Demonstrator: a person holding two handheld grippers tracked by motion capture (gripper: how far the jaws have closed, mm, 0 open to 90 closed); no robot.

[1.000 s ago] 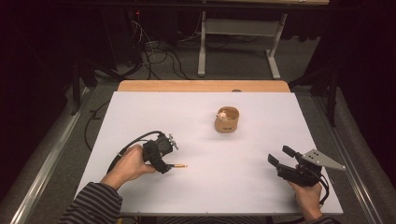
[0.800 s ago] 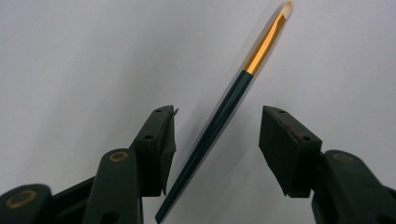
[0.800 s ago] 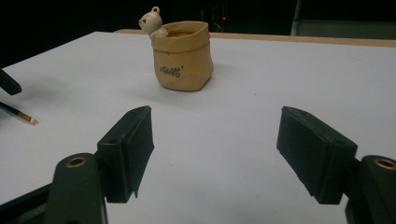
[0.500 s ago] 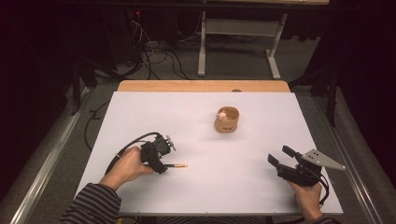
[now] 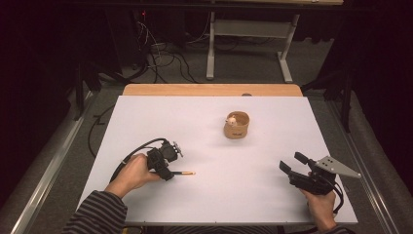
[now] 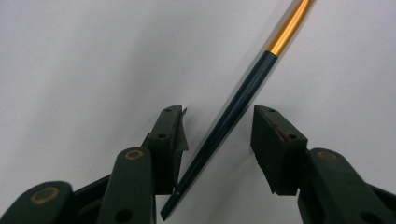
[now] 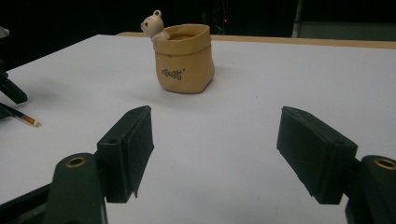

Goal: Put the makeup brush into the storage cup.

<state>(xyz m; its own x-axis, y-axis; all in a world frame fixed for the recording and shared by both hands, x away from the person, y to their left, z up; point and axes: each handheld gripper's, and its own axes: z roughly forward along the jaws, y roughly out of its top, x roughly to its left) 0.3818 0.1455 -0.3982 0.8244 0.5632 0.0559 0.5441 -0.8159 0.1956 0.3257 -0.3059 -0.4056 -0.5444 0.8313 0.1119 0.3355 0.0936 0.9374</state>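
A dark pencil [image 5: 182, 173] with a gold band and a pale tip lies flat on the white table [image 5: 195, 126], left of centre. My left gripper [image 5: 165, 173] points down over its dark end. In the left gripper view the pencil [image 6: 233, 112] runs slantwise between the jaws of the left gripper [image 6: 217, 126], which have just been closing. The left pad touches it low down and the right pad stands clear, so nothing grips it. My right gripper [image 5: 290, 163] rests open at the table's right front, with nothing between the fingers of the right gripper [image 7: 215, 140].
A tan sack-shaped pot [image 5: 236, 125] with a small bear figure at its rim stands upright past the table's middle, and the right gripper view shows the pot [image 7: 184, 58] straight ahead. A wooden strip edges the table's far side. Cables and a desk frame lie on the floor beyond.
The left gripper has edged slightly toward the person over the pencil's dark end. The pencil, the pot and the right gripper have kept their places.
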